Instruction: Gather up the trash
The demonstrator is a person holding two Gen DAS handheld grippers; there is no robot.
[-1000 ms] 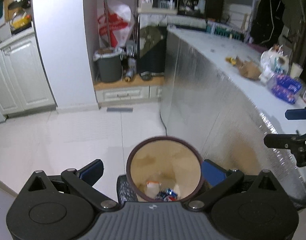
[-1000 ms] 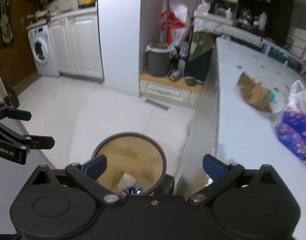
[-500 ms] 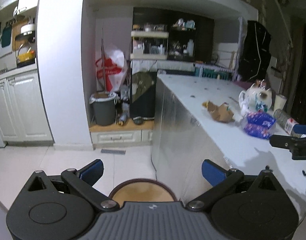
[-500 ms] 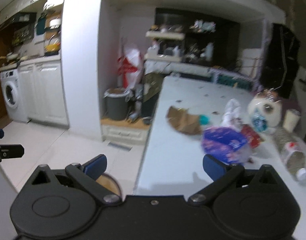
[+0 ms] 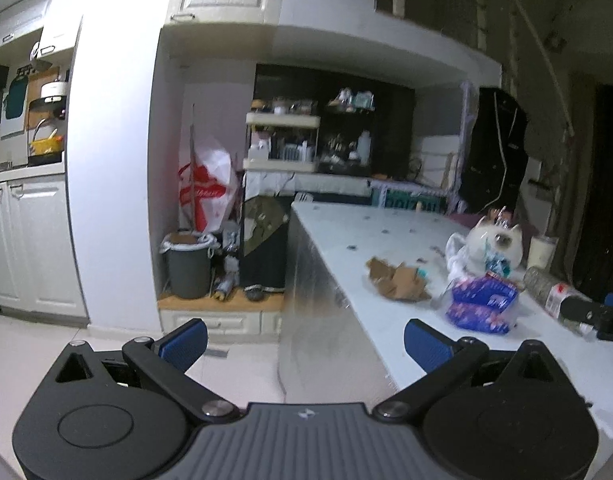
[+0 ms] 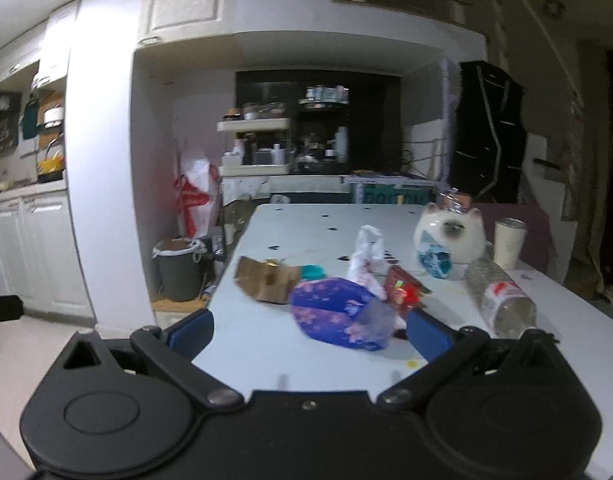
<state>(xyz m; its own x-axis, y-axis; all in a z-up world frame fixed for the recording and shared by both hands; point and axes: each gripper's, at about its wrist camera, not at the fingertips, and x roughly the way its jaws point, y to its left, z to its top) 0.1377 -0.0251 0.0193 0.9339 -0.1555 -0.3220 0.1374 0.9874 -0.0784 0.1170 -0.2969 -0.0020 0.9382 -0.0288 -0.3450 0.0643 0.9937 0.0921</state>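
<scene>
Blue-padded right gripper (image 6: 309,332), jaws spread and empty, faces a purple wrapper (image 6: 340,314) on the white table (image 6: 266,344), likely lining up a grab; left gripper (image 5: 304,340) also spread wide.

On the bench (image 6: 242,344): torn cardboard (image 6: 266,282) at left, a plastic packet (image 6: 338,314) before it, a toppled bottle (image 6: 500,298) at right, a cat-shaped jar (image 6: 452,238) behind. A lined bin (image 6: 178,268) stands on the floor beyond the bench's left edge.

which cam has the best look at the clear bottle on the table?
Right wrist. The bottle lies on its side in full view, red-and-white label facing the camera, close to the right gripper. In the left wrist view the bottle sits near the right edge, blurred and partly hidden.
</scene>
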